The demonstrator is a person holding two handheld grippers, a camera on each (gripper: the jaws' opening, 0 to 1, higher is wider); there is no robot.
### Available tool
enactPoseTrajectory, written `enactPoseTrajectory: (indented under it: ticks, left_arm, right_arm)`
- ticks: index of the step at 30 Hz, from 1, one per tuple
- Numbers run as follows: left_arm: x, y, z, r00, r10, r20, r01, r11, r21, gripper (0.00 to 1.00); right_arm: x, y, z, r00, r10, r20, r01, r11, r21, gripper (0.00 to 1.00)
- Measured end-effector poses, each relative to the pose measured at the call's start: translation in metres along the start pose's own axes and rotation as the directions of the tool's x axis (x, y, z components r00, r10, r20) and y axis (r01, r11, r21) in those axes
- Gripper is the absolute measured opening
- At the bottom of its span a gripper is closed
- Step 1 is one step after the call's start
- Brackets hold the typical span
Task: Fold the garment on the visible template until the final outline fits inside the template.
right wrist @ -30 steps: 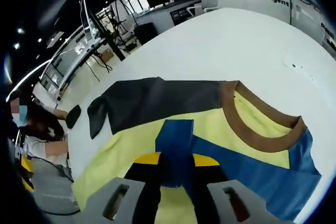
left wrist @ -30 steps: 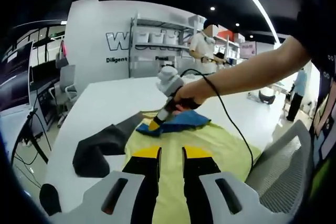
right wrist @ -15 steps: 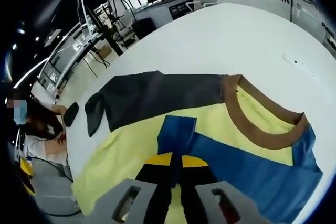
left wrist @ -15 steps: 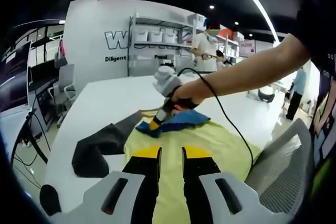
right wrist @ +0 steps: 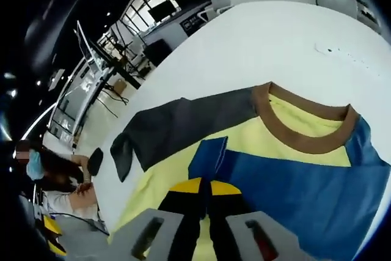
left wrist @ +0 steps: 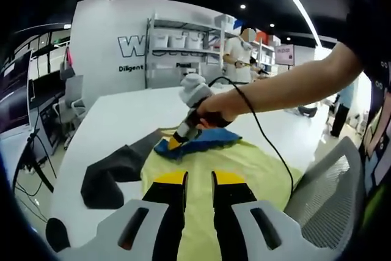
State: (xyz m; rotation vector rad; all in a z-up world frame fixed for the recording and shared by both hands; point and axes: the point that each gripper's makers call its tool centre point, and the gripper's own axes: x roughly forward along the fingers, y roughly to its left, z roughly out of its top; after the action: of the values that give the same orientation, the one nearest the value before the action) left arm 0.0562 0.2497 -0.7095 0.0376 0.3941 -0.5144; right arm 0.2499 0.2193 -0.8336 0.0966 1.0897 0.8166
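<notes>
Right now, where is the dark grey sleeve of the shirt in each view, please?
Left gripper view: the grey sleeve lies left of centre, beside the yellow body.
Right gripper view: the grey sleeve runs across the centre-left, from the brown collar outward.
Shared landmark: the blue sleeve, folded over the yellow front.

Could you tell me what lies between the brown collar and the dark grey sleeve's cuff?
In the right gripper view, only the dark grey sleeve itself spans from the brown collar to its cuff.

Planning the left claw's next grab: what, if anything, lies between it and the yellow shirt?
Nothing visible: the left claw hangs open directly over the yellow shirt; the right claw pinches the blue sleeve farther off.
</notes>
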Motion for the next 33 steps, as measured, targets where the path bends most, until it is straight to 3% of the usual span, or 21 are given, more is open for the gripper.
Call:
enactPoseTrajectory:
  ticks: [9, 15, 19, 24, 27, 33]
  left_arm:
    - [-0.002, 0.002, -0.002, 1.0, 0.007, -0.006, -0.007, 1.0, -0.002, 0.11]
    - [-0.003, 0.003, -0.003, 1.0, 0.01, -0.009, -0.01, 1.0, -0.003, 0.1]
    - [-0.003, 0.004, -0.004, 1.0, 0.013, -0.011, -0.014, 1.0, -0.005, 0.1]
    - [-0.004, 0.005, -0.004, 1.0, 0.018, -0.012, -0.018, 1.0, -0.006, 0.1]
    - [-0.005, 0.007, -0.005, 1.0, 0.023, -0.013, -0.023, 1.0, -0.008, 0.1]
    - [-0.006, 0.009, -0.006, 0.999, 0.03, -0.017, -0.031, 0.999, -0.017, 0.1]
  right_arm:
    - [-0.007, -0.005, 0.015, 0.995, -0.077, 0.059, 0.083, 0.991, -0.101, 0.0]
    - [-0.009, 0.005, 0.034, 0.986, -0.048, 0.161, 0.078, 0.979, -0.187, 0.0]
    - [-0.004, 0.012, 0.029, 0.991, -0.036, 0.132, 0.065, 0.973, -0.221, 0.0]
    - [0.001, 0.019, 0.026, 0.993, -0.008, 0.119, 0.022, 0.992, -0.121, 0.0]
    - [0.005, 0.025, 0.028, 0.989, 0.009, 0.147, -0.007, 1.0, -0.009, 0.0]
    - [0.01, 0.038, 0.037, 0.974, 0.025, 0.226, -0.07, 0.979, 0.194, 0.0]
